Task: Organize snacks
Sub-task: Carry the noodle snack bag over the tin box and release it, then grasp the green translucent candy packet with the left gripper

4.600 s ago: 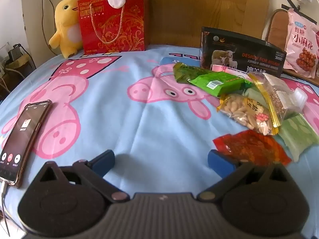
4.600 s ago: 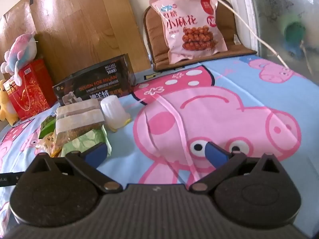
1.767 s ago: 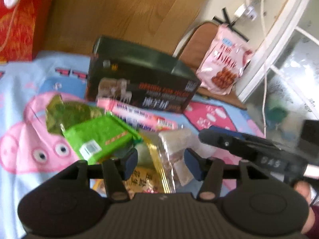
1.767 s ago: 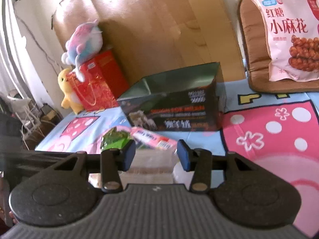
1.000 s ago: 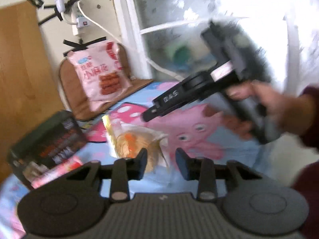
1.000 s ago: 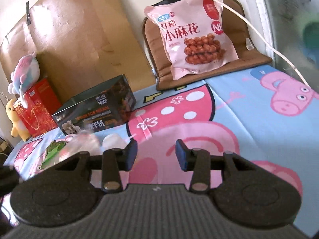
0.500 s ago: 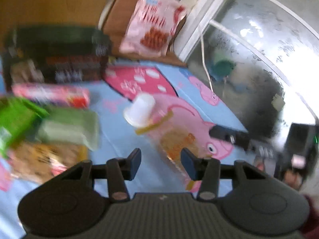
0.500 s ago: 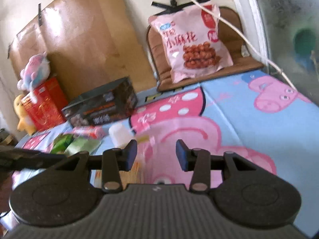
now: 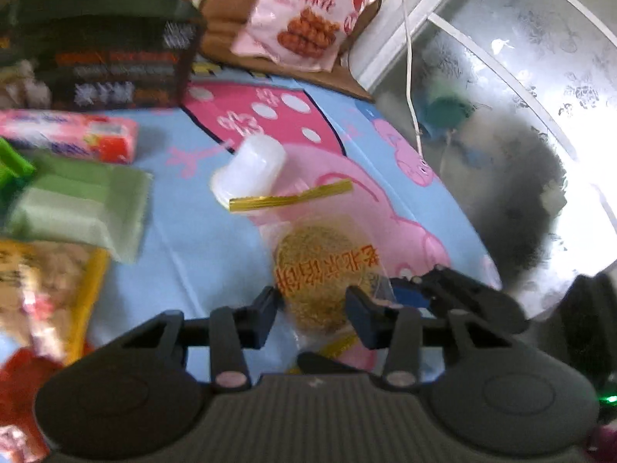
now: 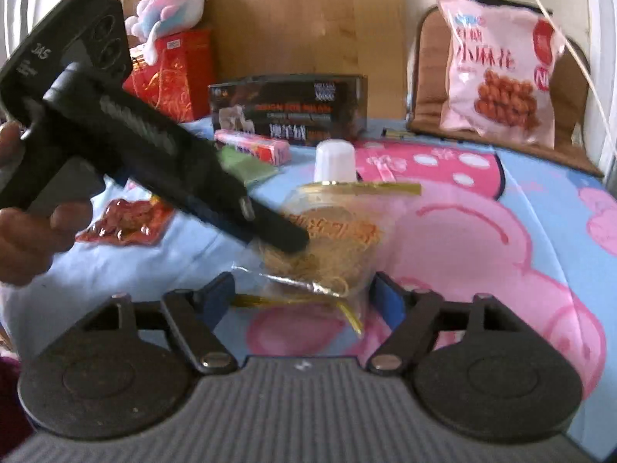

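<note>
A clear zip bag of brown noodle cake point(image 9: 326, 270) with gold seal strips lies on the pig-print cloth. My left gripper point(image 9: 311, 316) is open, its fingers either side of the bag's near end. My right gripper point(image 10: 304, 301) is open too, its fingers spread wide around the same bag point(image 10: 327, 247) from the other side. The left gripper's body point(image 10: 154, 146) crosses the right wrist view and rests over the bag. The right gripper's fingertips point(image 9: 408, 293) show by the bag in the left wrist view.
A white cup point(image 9: 250, 169) lies beside the bag. A green packet point(image 9: 77, 204), pink packet point(image 9: 69, 135), nut bag point(image 9: 42, 289) and red packet point(image 10: 127, 220) lie to the left. A dark box point(image 10: 289, 108) and big pink snack bag point(image 10: 501, 77) stand behind.
Both grippers have come down and closed in on the noodle bag. The right gripper's jaws have opened wider, and the left gripper now crosses the right wrist view.
</note>
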Demonstrator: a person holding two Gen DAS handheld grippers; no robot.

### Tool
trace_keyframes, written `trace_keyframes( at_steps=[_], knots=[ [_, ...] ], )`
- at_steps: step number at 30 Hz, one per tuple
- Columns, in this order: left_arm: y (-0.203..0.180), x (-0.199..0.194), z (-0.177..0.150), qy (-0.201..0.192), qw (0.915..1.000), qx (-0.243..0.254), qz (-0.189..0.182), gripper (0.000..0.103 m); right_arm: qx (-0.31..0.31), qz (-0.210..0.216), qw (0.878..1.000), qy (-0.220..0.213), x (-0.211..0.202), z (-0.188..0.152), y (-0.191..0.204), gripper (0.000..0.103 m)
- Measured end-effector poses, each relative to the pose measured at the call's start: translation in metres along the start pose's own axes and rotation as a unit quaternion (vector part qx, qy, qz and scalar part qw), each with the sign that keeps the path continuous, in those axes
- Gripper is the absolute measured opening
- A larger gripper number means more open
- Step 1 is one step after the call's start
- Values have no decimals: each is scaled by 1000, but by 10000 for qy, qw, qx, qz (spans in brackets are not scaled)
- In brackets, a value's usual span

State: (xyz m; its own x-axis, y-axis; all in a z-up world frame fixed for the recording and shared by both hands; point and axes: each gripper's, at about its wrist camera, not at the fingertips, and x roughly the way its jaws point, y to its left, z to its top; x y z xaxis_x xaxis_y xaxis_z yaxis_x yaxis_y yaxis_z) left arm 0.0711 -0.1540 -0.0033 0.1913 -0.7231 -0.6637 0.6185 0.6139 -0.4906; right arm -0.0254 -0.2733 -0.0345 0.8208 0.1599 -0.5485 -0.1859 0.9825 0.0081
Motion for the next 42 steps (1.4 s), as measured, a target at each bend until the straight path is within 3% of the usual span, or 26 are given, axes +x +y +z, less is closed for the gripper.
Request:
trace_keyframes(
  at_steps=[4,8,14,17,20,23,26,29,30,32,33,35,38,42],
  knots=[
    [5,-36,-2,-397,9992,43,53,40,4,273,9992,-278,-8,11,8,66],
    [17,-68,21,-886,9958,49,228,41,21,468,9970,-609,2,42,12,65],
    [56,-91,88,-1466,9871,-207,610,45,317,719,9927,-914,56,115,5,65],
    [79,-91,125,-1706,9803,-354,934,50,498,786,9918,-880,93,150,4,65],
    [100,-84,146,-1663,9754,-577,1324,52,638,685,9935,-653,134,177,3,69],
    [106,-106,127,-1940,9711,-575,1266,52,703,413,9951,-561,138,175,1,69],
    [117,-136,86,-2283,9646,-623,1164,58,923,717,9904,-732,109,151,-7,69],
    [143,-152,51,-2319,9597,-1111,1132,58,1110,1380,9831,-457,97,128,-11,68],
    [153,-156,39,-2295,9578,-1337,1096,58,1148,1536,9809,-316,97,121,-10,66],
    [166,-159,23,-2259,9533,-1666,1113,58,1009,1660,9809,-107,98,111,-2,45],
    [169,-159,16,-2249,9517,-1722,1183,58,894,1668,9819,-26,99,109,2,41],
    [172,-159,10,-2260,9489,-1711,1387,58,771,1648,9833,103,103,110,10,31],
    [186,-163,11,-2295,9434,-1885,1474,58,695,1851,9801,193,108,118,22,29],
    [200,-143,39,-2139,9404,-2020,1704,58,589,1665,9838,294,134,134,41,30]
  ],
)
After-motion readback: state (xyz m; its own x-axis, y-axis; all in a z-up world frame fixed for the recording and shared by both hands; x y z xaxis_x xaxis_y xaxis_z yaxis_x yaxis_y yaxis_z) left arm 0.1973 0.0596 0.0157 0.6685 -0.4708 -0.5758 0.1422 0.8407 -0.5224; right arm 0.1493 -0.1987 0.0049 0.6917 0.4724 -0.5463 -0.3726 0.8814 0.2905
